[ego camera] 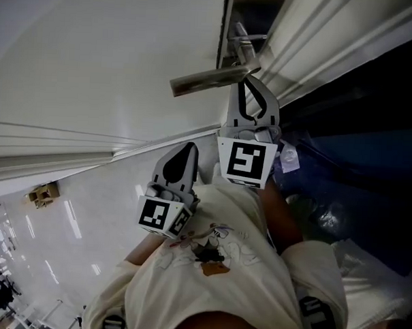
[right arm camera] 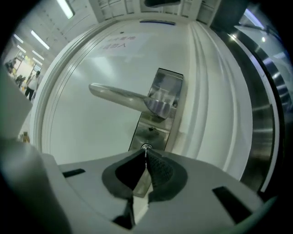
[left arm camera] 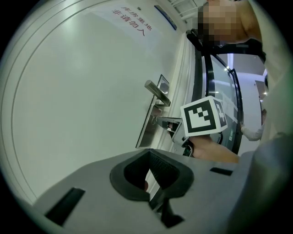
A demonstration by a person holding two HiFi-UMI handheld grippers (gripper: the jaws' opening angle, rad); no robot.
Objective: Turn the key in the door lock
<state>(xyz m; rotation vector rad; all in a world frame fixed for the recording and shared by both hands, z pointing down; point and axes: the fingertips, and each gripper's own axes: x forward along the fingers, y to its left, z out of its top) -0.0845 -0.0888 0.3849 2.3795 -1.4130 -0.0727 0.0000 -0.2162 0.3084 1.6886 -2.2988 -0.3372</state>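
Observation:
The white door [ego camera: 95, 60] carries a metal lever handle [ego camera: 208, 79] on a steel lock plate [right arm camera: 158, 114]. Just under the handle sits the lock cylinder [right arm camera: 146, 147], with a thin metal key [right arm camera: 146, 151] standing edge-on in it. My right gripper [right arm camera: 146, 154] is shut on the key, its tips right up against the plate; the head view shows it [ego camera: 249, 80] below the handle. My left gripper [ego camera: 190, 147] hangs back from the door, jaws together and holding nothing. In the left gripper view its tips [left arm camera: 149, 154] point toward the plate [left arm camera: 153, 116].
The door's edge and white frame [ego camera: 320, 43] run to the right of the lock, with a dark opening [ego camera: 371, 133] beyond. A shiny tiled floor [ego camera: 60, 236] lies behind me. My torso in a pale shirt [ego camera: 221, 277] fills the bottom of the head view.

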